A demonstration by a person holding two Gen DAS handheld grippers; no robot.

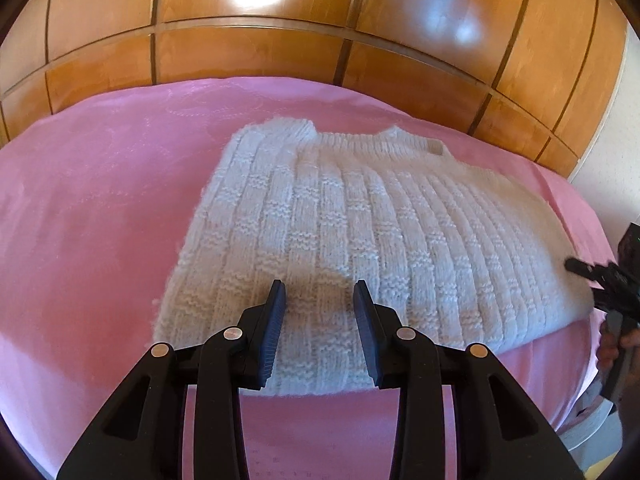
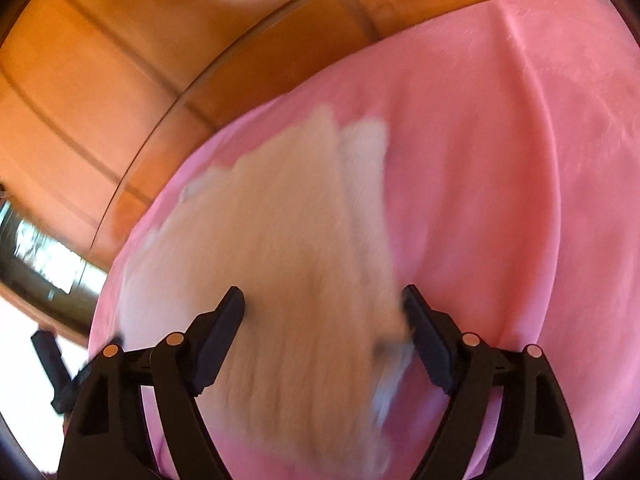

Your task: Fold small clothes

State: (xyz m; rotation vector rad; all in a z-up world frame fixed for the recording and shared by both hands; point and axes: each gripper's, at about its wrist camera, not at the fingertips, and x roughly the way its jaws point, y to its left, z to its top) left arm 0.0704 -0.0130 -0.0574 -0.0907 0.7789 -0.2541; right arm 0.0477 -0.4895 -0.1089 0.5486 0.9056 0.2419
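A small white cable-knit wool sweater (image 1: 360, 232) lies flat on a bed covered with a smooth pink bedspread (image 1: 92, 208). A glossy brown wooden panelled headboard (image 1: 260, 56) rises behind the bed. The sweater's neckline points toward the headboard and its hem toward the camera. Its left edge looks doubled over, as if a sleeve or side panel is already folded inward, so the folding seems to be partly done.

The left gripper (image 1: 320, 300), a black two-finger tool, hovers over the hem near the sweater's left half. Its jaws stand apart with nothing between them, and their shadow falls on the knit below. It appears poised to pinch the hem for the next fold.

The right gripper (image 2: 324, 312) is at the sweater's right edge, seen in the left view as a dark shape beside the knit. Its own view is blurred by motion. Its jaws are spread wide, straddling the pale fabric, and do not clamp it. Whether the pads touch the wool cannot be told. Both tools sit at the near edge, likely so the hem can be lifted evenly toward the neckline.
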